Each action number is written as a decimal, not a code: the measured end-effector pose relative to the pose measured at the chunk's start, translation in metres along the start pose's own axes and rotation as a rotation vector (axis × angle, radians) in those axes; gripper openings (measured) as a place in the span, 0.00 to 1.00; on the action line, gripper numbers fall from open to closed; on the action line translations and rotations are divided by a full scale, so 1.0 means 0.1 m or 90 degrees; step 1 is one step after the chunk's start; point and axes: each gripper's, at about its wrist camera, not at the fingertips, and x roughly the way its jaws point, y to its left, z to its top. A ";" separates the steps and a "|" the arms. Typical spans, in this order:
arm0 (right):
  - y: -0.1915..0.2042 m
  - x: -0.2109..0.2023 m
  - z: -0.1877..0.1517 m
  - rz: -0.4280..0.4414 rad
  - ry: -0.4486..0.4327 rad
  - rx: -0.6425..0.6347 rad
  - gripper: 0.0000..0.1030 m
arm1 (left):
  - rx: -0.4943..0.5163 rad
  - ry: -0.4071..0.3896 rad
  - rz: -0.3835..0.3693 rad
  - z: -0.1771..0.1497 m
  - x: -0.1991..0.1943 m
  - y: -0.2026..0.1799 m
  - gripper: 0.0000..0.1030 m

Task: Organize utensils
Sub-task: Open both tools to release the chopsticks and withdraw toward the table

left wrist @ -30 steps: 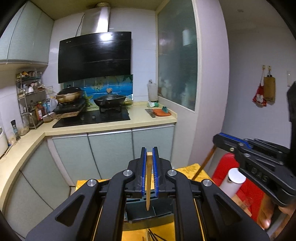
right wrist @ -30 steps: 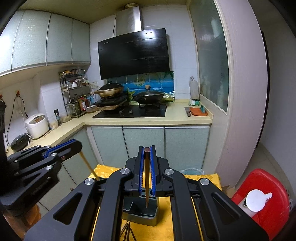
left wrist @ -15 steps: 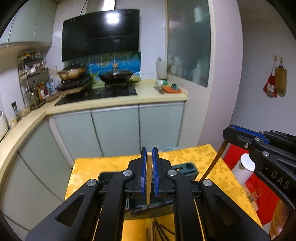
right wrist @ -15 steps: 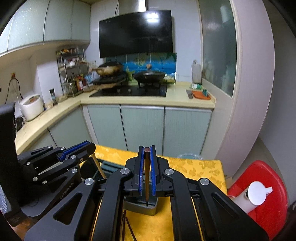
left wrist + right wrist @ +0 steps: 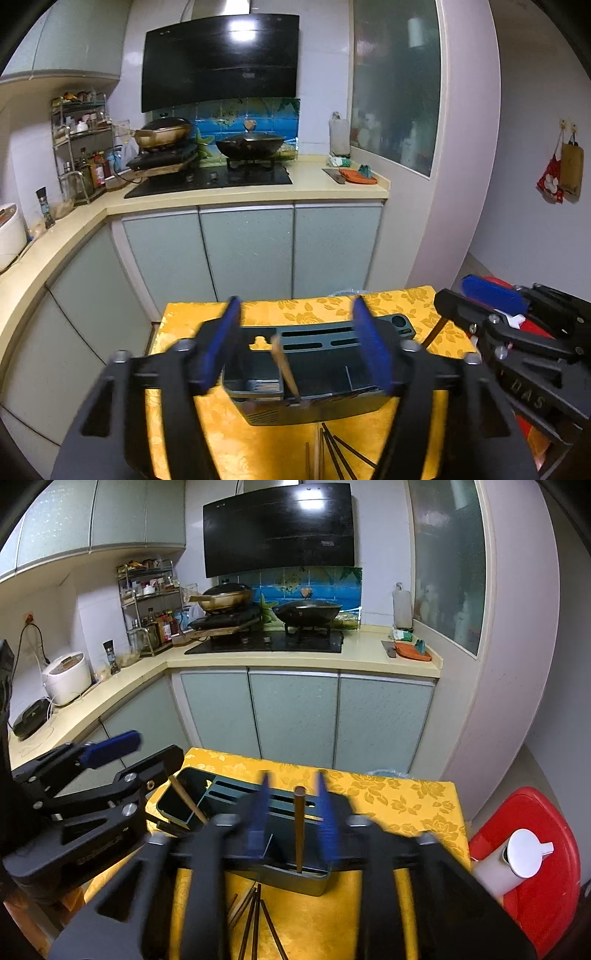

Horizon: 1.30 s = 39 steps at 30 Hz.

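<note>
Left gripper (image 5: pixel 293 347) jaws just opening, light chopstick (image 5: pixel 284 369) loose between, tilted in dark green utensil holder (image 5: pixel 314 410), right gripper (image 5: pixel 293 808) jaws just opening around upright brown chopstick (image 5: pixel 299 827), spare chopsticks (image 5: pixel 255 919) at 6 o'clock on yellow-clothed surface (image 5: pixel 399 801)

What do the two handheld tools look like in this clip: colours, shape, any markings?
Both the left tool and right tool have matte black angular linkage arms with silver screw heads and flat blue finger pads. Raised lettering, only partly readable, marks one arm.

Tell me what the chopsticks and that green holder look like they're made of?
The chopstick standing in the holder looks like wood or bamboo: brown, matte, faintly grained. The holder seems moulded plastic: smooth, uniform dark green, with clean slots. Neither is certain from looks alone.
</note>
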 end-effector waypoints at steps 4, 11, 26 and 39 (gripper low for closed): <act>0.02 -0.06 0.01 -0.001 -0.007 -0.007 0.42 | -0.008 -0.010 0.009 -0.01 -0.11 0.08 0.77; -0.03 -0.25 0.01 -0.003 -0.032 -0.009 0.45 | -0.008 -0.020 0.007 -0.06 -0.29 0.15 0.87; -0.21 -0.75 -0.51 0.002 -0.074 0.001 0.54 | 0.035 -0.020 0.016 -0.74 -0.62 0.22 0.92; -0.11 -1.05 -1.42 -0.049 -0.102 -0.030 0.54 | 0.018 0.027 0.038 -1.49 -0.63 0.37 0.92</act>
